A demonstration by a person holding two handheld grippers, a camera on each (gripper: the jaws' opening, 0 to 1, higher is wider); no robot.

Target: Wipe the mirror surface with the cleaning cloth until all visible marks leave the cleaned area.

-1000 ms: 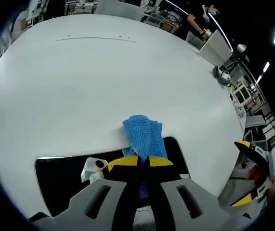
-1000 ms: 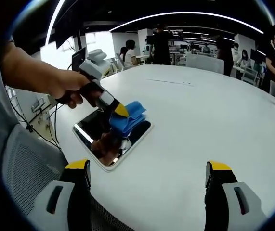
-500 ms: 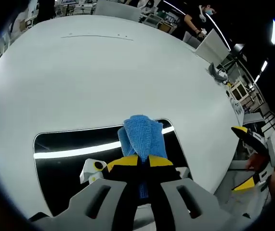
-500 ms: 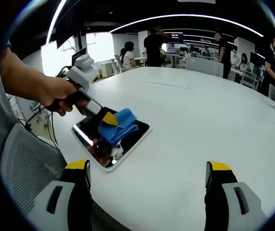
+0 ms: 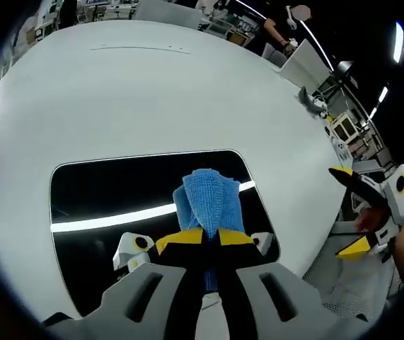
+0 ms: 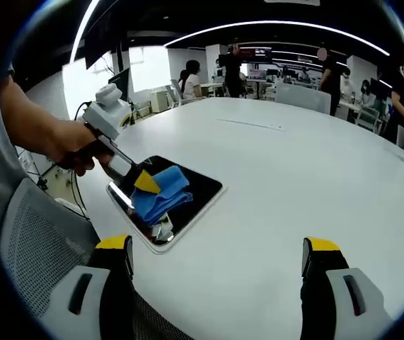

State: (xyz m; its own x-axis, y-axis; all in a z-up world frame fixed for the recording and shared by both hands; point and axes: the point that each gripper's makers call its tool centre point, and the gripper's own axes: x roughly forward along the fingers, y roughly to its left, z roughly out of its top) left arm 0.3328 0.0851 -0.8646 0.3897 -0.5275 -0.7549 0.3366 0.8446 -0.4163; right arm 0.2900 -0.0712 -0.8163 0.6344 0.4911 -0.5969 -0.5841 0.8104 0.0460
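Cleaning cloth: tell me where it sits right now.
The blue cleaning cloth is clamped in the left claw, lying on the dark mirror. In the right gripper view it sits on the mirror at the left, near the white table's edge.

The left tongs [image 5: 207, 241] are seen as two grey moulded jaws with slotted cut-outs, capped in yellow and black at the tips. The right tongs [image 6: 216, 262] are built alike: grey bodies, black arms, yellow caps. Beside the mirror [image 6: 198, 185] a grey-white housing and dark handle are gripped by a bare hand [image 6: 74, 145]
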